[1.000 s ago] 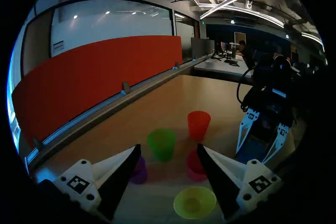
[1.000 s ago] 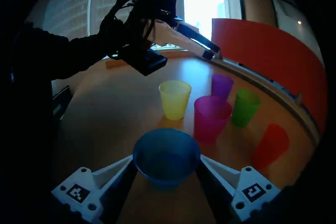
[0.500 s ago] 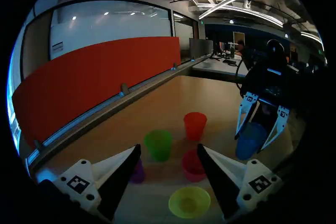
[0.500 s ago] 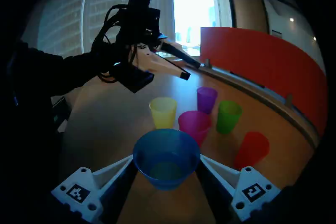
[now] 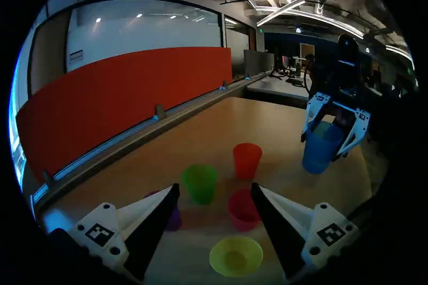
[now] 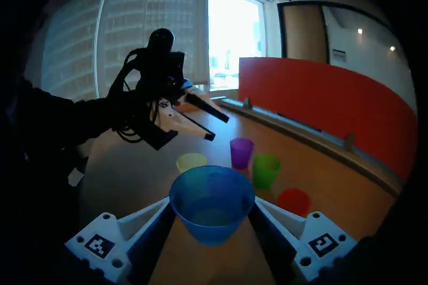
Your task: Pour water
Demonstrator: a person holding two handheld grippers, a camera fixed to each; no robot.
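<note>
Right claw (image 6: 212,205) is pinching the blue cup (image 6: 212,226) by its sides, one finger pressed on each side; the cup sits upright and looks held up off the worktop (image 6: 134,178), with what looks like a bit of water (image 6: 209,217) in the bottom. In the left gripper view the same cup hangs over the far right part of the worktop, well apart from the other cups. Left claw (image 5: 214,189) is spread wide and gripping nothing; it hovers over the cluster of cups. From there, the green cup (image 5: 199,182) and red cup (image 5: 247,160) stand furthest out; the pink cup (image 5: 243,210) is just beside the claw's right finger; the yellow cup (image 5: 236,256) is nearest, low between the fingers; the purple cup (image 5: 173,220) is mostly tucked behind the left finger. All of them look upright and apart from each other. A red partition (image 5: 123,98) runs along the worktop's far edge. In the right gripper view a dark sleeve (image 6: 59,119) holds the left claw up over the yellow cup.
</note>
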